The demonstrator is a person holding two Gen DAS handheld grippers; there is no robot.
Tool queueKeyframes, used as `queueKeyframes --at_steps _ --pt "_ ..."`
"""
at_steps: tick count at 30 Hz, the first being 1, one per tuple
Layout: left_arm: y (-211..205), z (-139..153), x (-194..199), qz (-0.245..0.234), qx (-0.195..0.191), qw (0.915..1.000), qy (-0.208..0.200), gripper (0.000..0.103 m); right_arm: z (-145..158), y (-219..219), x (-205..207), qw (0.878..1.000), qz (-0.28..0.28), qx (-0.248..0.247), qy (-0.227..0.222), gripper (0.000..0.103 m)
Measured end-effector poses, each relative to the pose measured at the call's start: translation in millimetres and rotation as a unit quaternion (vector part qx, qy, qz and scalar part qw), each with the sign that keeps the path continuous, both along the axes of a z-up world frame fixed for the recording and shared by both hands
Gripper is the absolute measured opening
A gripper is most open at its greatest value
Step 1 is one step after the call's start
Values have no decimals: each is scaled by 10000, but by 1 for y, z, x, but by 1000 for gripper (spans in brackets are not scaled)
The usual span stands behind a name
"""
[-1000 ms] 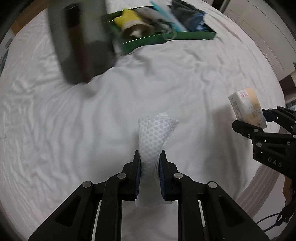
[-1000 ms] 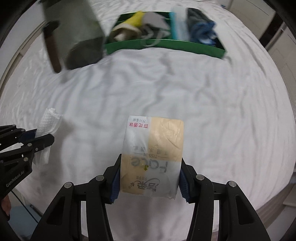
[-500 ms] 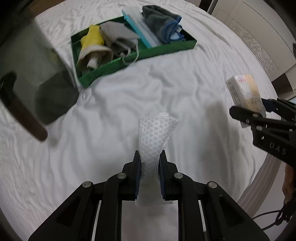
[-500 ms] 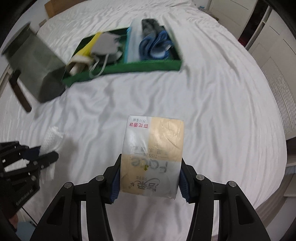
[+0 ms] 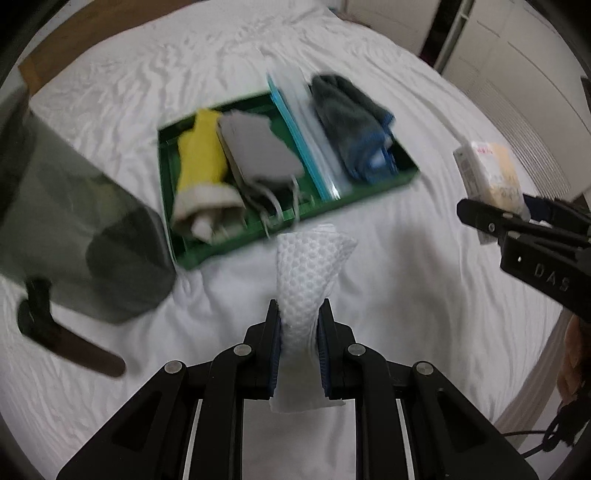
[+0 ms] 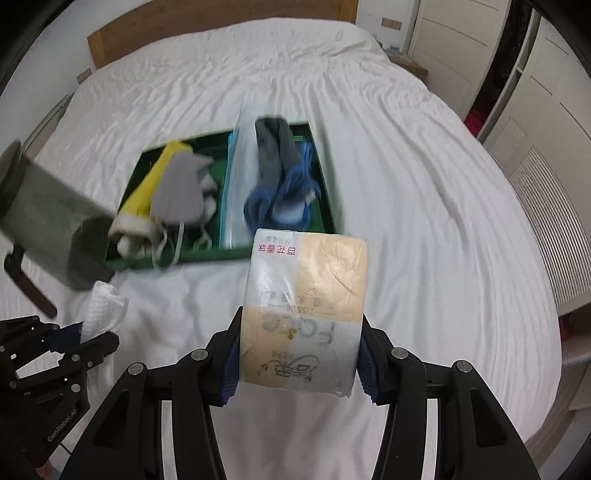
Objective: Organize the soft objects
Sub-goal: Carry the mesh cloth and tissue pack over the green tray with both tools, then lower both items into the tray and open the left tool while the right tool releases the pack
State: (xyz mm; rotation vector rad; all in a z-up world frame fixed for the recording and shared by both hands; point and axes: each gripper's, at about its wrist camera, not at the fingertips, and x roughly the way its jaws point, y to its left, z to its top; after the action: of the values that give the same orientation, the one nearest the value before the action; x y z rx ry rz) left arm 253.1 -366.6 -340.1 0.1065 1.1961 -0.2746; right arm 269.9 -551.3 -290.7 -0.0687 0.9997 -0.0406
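Note:
My left gripper (image 5: 298, 314) is shut on a white textured cloth (image 5: 308, 269), held above the bed just short of the green tray (image 5: 391, 184). My right gripper (image 6: 299, 339) is shut on a tissue pack (image 6: 306, 299), beige and white with printed text, held in front of the tray (image 6: 325, 173). The tray holds a yellow glove (image 5: 201, 158), a grey mask (image 5: 258, 147), a clear bag with a blue edge (image 5: 310, 136) and a dark grey and blue towel (image 5: 354, 122). The left gripper also shows in the right wrist view (image 6: 85, 339), the right gripper in the left wrist view (image 5: 517, 218).
A grey bin (image 5: 74, 229) with a dark handle (image 5: 62, 339) lies on its side left of the tray on the white bed sheet (image 5: 424, 295). A wooden headboard (image 6: 221, 33) is at the far end. White closet doors (image 6: 535, 110) stand at the right.
Both grippers have moved forward toward the green tray, which now sits nearer and more central in both views. Each still holds its item.

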Motion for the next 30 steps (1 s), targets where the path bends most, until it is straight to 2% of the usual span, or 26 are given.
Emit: queueKeyframes --at_steps 7,13,21,30 --pt "3 16 46 361 -188 9986 -326 15 8 3 38 9993 178 29 -328 51" --pt "7 19 79 667 -299 9961 -503 15 7 11 69 9975 380 125 -576 51" --pt "21 4 111 1219 -320 9910 -443 15 -9 28 102 9951 712 191 -665 51" --pt "31 -22 127 1586 -282 9865 -306 15 -39 48 136 9930 1086 35 -455 51"
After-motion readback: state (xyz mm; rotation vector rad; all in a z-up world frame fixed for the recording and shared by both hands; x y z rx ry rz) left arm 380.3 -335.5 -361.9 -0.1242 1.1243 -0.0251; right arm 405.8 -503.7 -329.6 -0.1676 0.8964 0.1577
